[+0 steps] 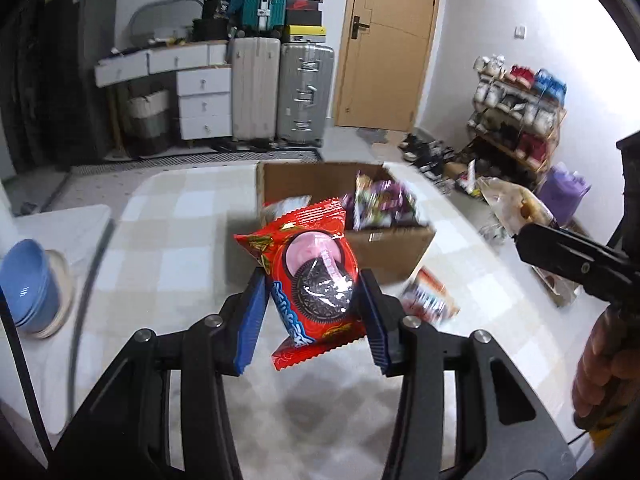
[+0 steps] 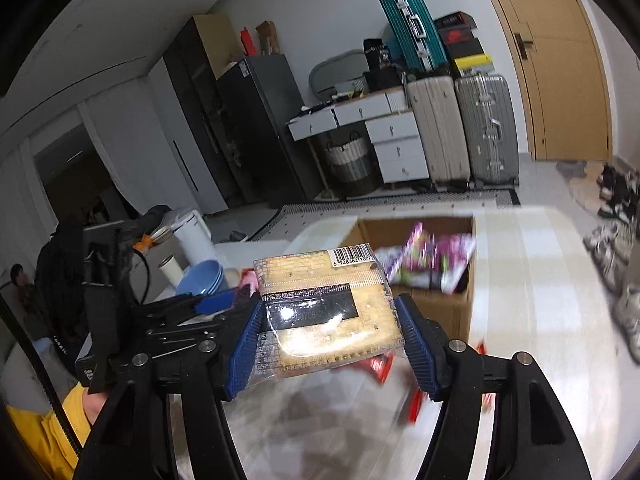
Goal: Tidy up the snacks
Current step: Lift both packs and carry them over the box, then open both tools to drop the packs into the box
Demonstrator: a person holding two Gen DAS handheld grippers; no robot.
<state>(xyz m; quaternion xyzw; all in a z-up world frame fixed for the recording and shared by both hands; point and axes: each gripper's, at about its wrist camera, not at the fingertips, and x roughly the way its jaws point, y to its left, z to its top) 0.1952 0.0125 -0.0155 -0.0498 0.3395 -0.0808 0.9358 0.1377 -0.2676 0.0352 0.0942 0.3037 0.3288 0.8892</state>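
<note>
1. The left gripper (image 1: 314,304) is clenched on a red foil packet printed with a chocolate sandwich cookie (image 1: 310,280); its blue ribbed pads (image 1: 252,320) press the packet's two sides, and the packet is held in the air above the checked cream tablecloth on the table (image 1: 176,232).
2. The right gripper (image 2: 328,328) grasps a clear plastic packet of pale square crackers with a barcode label (image 2: 324,304), also lifted off the table, with its blue pads against both edges.
3. Beyond both packets stands an open brown cardboard box (image 1: 396,248) on the table, holding purple and green snack bags (image 1: 380,200).
4. Just beside the box's near corner lies a blurred red and white snack packet (image 1: 430,296) on the cloth.
5. Stacked blue bowls (image 1: 28,284) sit at the table's left edge, well apart from the box.
</note>
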